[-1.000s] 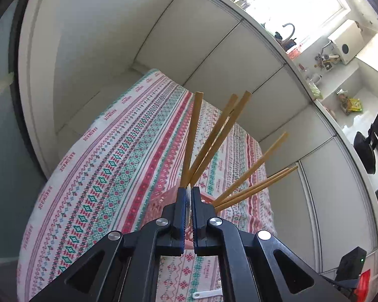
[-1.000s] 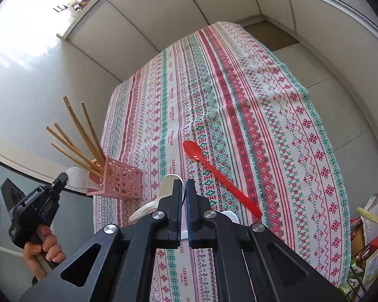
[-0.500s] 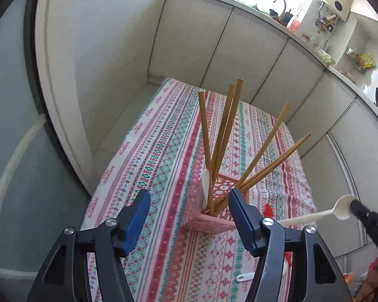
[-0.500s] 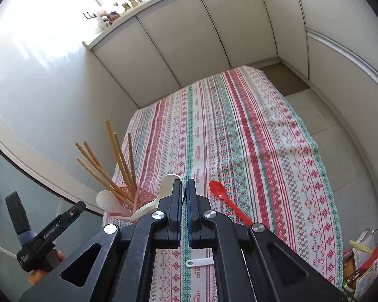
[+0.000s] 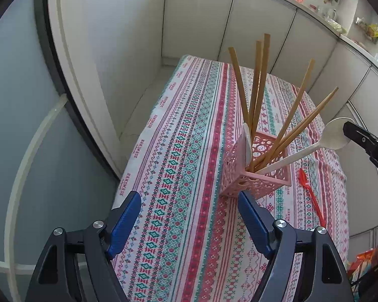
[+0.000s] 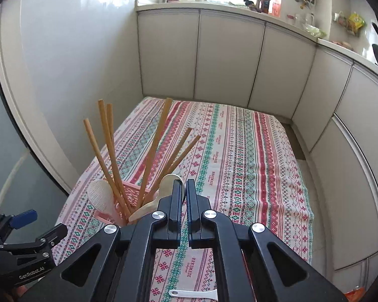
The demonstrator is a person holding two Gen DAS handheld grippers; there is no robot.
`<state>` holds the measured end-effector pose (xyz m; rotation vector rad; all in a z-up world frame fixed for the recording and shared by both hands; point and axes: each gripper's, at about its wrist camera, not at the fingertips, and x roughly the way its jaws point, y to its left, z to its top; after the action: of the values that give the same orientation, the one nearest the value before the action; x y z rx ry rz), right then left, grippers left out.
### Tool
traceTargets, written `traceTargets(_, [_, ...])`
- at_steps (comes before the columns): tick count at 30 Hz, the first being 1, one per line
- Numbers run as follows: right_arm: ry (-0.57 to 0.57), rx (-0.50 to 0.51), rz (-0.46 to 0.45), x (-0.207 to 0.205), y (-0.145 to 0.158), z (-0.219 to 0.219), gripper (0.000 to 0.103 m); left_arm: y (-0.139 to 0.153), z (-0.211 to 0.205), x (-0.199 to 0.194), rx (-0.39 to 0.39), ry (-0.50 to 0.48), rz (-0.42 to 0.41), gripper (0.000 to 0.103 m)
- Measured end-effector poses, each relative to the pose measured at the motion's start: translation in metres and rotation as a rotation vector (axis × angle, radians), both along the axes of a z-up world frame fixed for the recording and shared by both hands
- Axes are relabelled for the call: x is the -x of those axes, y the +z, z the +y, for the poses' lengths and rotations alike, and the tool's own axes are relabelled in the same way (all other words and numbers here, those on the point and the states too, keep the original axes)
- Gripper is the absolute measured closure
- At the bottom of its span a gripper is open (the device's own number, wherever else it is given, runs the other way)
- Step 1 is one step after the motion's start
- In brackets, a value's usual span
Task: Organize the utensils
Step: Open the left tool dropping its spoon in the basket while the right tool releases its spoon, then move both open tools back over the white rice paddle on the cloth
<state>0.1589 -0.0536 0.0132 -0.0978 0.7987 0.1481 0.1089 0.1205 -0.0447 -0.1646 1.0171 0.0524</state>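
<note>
A pink perforated holder (image 5: 254, 173) stands on the patterned tablecloth (image 5: 189, 151) with several wooden chopsticks (image 5: 257, 83) and a white rice paddle (image 5: 247, 141) in it. My right gripper (image 6: 184, 186) is shut on the bowl of a white spoon (image 5: 335, 133), whose handle tip is down inside the holder (image 6: 128, 196). My left gripper (image 5: 189, 201) is open and empty, just short of the holder. A red spoon (image 5: 310, 193) lies on the cloth right of the holder.
A small white utensil (image 6: 191, 293) lies on the cloth under my right gripper. White cabinets (image 6: 226, 58) and a wall close in the table's far and left sides. The left gripper also shows low at the left in the right wrist view (image 6: 30, 229).
My left gripper opened, let go of the rice paddle into the holder and drew back. My right gripper lifted the white spoon over and lowered its handle into the holder.
</note>
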Motion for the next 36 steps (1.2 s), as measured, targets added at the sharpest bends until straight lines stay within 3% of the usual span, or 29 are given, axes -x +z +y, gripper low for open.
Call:
traceTargets(2, [0.020,-0.020,0.018,-0.004,-0.008,0.004,0.100,-0.003,-0.001,-0.002,0.006,-0.010,0.009,0.023])
traceTargets(7, [0.054,-0.274,0.127,-0.017,-0.018,-0.014,0.094,-0.006,-0.012,-0.004,0.001,-0.046,0.022,0.022])
traceTargets(10, [0.041,-0.318,0.131,-0.014,-0.014,-0.025,0.090,-0.007,-0.020,-0.003,-0.005,-0.071,0.026,0.022])
traceTargets(14, [0.028,-0.373,0.138,0.001,-0.007,-0.048,0.072,-0.010,-0.033,0.000,0.009,-0.115,0.038,0.021])
traceTargets(21, [-0.082,-0.317,0.198,0.028,-0.017,-0.113,0.059,-0.021,-0.071,0.007,-0.004,-0.236,0.071,0.021])
traceTargets(28, [-0.217,-0.296,0.347,0.054,-0.052,-0.181,0.055,-0.047,-0.126,0.015,-0.052,-0.396,0.139,0.020])
traceTargets(33, [-0.251,-0.233,0.436,0.064,-0.080,-0.207,0.054,-0.069,-0.166,0.019,-0.107,-0.493,0.188,0.020])
traceTargets(36, [-0.286,-0.245,0.484,0.065,-0.095,-0.224,0.053,-0.083,-0.192,0.020,-0.127,-0.572,0.206,0.020])
